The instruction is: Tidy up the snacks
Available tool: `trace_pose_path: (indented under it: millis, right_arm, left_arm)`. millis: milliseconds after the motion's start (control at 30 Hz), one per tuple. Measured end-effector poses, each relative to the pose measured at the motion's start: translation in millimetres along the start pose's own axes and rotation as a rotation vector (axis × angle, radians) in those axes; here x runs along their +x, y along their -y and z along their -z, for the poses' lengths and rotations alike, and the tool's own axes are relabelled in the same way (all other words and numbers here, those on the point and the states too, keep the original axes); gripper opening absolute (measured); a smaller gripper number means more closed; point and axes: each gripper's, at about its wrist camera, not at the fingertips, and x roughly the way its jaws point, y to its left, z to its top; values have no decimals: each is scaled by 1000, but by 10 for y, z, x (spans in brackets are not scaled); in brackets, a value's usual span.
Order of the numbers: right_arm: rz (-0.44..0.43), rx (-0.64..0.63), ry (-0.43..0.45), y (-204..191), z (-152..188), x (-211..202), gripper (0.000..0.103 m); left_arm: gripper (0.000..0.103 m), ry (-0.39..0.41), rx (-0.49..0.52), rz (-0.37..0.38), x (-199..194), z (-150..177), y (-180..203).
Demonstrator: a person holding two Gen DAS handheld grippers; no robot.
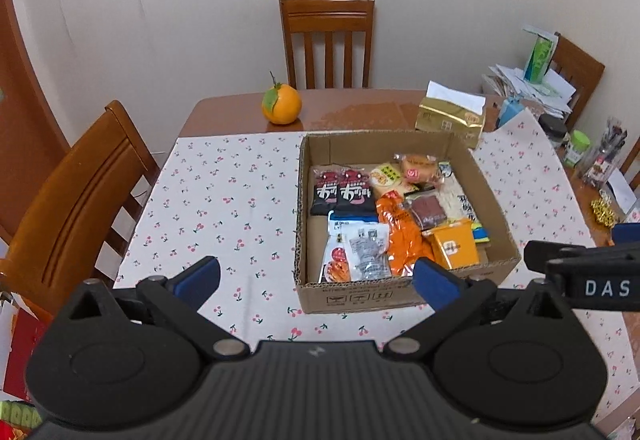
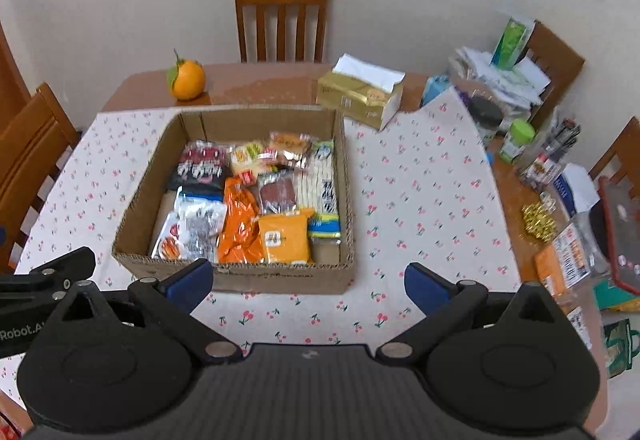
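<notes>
Cardboard forms the open box (image 1: 404, 296) that holds the snacks; it stands on the cherry-print cloth (image 1: 224, 192) covering most of the worktop (image 1: 352, 108).

Inside the box we see the packets laid flat and touching one another:
- two dark packets (image 1: 342, 192) at the far left;
- a white and silver packet (image 1: 360, 252) at the near left;
- an orange bag (image 1: 402, 236) in the middle;
- a yellow packet (image 1: 456, 244) at the near right;
- a pale noodle pack (image 2: 326, 192) along the right wall.

We hold the left claw (image 1: 316, 278) above the near edge of the cloth, its blue pads (image 1: 200, 276) spread wide with nothing between them. The right pad overlaps the box's near wall in the left view; we cannot tell whether it touches.

We hold the right claw (image 2: 308, 284) just short of the box's near wall, likewise spread wide and empty.

Beyond the box, an orange (image 1: 281, 105) with a leaf stands on bare wood, and a gold tissue pack (image 1: 450, 118) lies near the box's far right corner. A chair (image 1: 328, 40) stands at the far side.
</notes>
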Motion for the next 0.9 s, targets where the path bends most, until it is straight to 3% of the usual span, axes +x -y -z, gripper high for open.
trace_pose_path:
  millis: [367,900]
  right_arm:
    - [0,18,41,16,-37,-178,103]
    - [-15,6,30,-30,-53,-148,103]
  left_arm:
    - [102,3,-32,-7,-97,-30,-15]
    - [102,-8,-22,-26,-47,-51,-1]
